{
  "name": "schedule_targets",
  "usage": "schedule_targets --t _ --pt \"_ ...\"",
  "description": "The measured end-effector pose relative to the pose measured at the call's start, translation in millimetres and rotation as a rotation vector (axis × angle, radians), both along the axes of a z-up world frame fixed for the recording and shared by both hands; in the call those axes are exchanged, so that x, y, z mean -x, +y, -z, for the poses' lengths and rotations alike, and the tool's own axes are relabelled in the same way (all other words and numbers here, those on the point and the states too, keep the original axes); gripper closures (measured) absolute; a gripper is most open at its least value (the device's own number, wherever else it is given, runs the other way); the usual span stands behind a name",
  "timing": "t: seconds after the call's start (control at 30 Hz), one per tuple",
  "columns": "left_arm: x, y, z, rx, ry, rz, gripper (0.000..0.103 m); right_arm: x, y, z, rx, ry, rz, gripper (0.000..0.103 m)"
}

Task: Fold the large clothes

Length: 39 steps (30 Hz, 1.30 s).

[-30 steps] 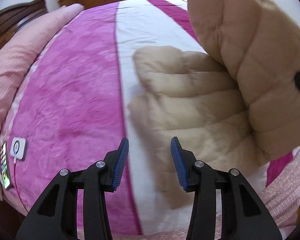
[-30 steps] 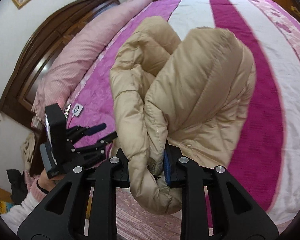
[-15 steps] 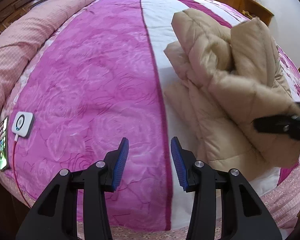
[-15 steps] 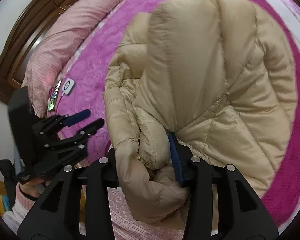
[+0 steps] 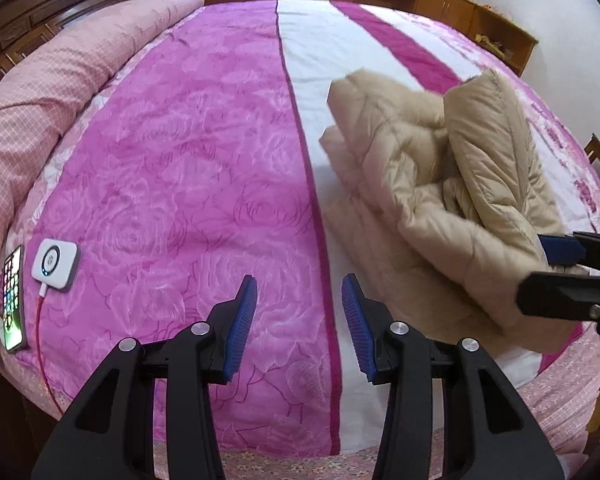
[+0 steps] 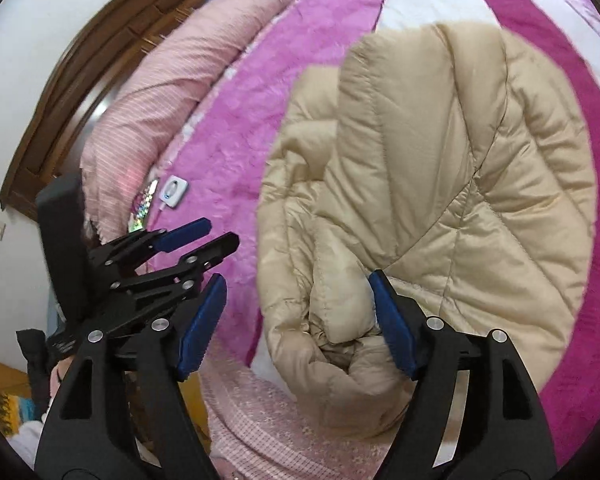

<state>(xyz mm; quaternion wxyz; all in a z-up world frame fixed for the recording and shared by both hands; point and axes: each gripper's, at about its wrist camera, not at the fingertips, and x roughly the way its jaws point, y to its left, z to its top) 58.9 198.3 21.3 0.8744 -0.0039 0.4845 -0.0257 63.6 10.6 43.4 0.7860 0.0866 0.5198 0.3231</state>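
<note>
Left side first. My left gripper (image 5: 298,322) hangs over the pink rose-patterned bedspread (image 5: 172,184), jaws partly spread with nothing between them. At the far left edge of the bed lie a lit smartphone (image 5: 13,300) and a white square charging pad (image 5: 55,265).

Moving right: the puffy beige quilted down jacket (image 6: 440,184) lies bundled on the white stripe of the bedspread, near the bed's near edge.

My right gripper (image 6: 298,324) has just been opening; its jaws now stand wide. A rolled fold of the jacket sits between them, touching the right pad, clear of the left. I read that as released, not pinched.

Handling, my judgement: light, soft, very compressible, springy. The shiny shell looks slippery, so thin pinches may slide off and folds may puff open again. Best hold: a stitched hem or seam edge, with a full layer in the jaws, not the smooth face of a baffle.

Look: matte-satin tan shell, diagonal and horizontal quilting lines, lumpy overlapping layers, not yet a flat fold.
</note>
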Motion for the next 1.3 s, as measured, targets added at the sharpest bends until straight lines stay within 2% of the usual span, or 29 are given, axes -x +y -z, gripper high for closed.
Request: schedule_targets --t 0.17,0.23,0.4,0.5,0.6,0.7,0.77,0.83,0.93,1.17,1.3 --pt "-2.5 -3.6 -14.8 0.03 -0.006 0.009 0.055 16.8 -15.5 -27.8 -0.034 -0.042 0.0 0.022" --pt "-1.8 -7.7 -20.6 0.032 -0.011 0.016 0.051 22.8 -19.9 -35.0 -0.05 -0.049 0.001 0.019" --pt "2.5 -23.0 -33.3 0.046 -0.015 0.052 0.048 40.4 -56.5 -51.9 -0.085 -0.068 0.027 0.013" --pt "4.2 -36.4 -41.4 0.047 -0.02 0.077 0.038 46.6 -80.5 -57.5 -0.089 -0.083 0.057 0.011" --pt "5.4 -53.6 -49.4 0.038 -0.035 0.113 0.038 46.1 -104.7 -58.4 -0.065 -0.097 0.102 0.011" --pt "4.8 -69.6 -54.3 0.035 -0.042 0.138 0.027 40.0 -136.5 -49.6 -0.031 -0.095 0.19 0.011" --pt "3.5 -81.7 -56.9 0.025 -0.047 0.155 0.026 34.8 -155.0 -41.2 -0.014 -0.093 0.241 0.011" --pt "0.3 -94.6 -58.5 0.016 -0.047 0.169 0.02 28.0 -173.5 -29.9 0.001 -0.081 0.288 0.011" --pt "-5.5 -113.7 -58.7 0.01 -0.044 0.187 0.016 13.8 -195.5 -4.7 0.002 -0.035 0.346 0.011" --pt "-26.5 -143.9 -38.8 -0.015 0.01 0.194 0.015 -7.5 -194.0 44.0 -0.02 0.039 0.348 0.011" --pt "-35.7 -145.5 -19.6 -0.12 0.026 0.136 0.015 -18.4 -177.9 58.0 -0.014 0.044 0.323 0.011"
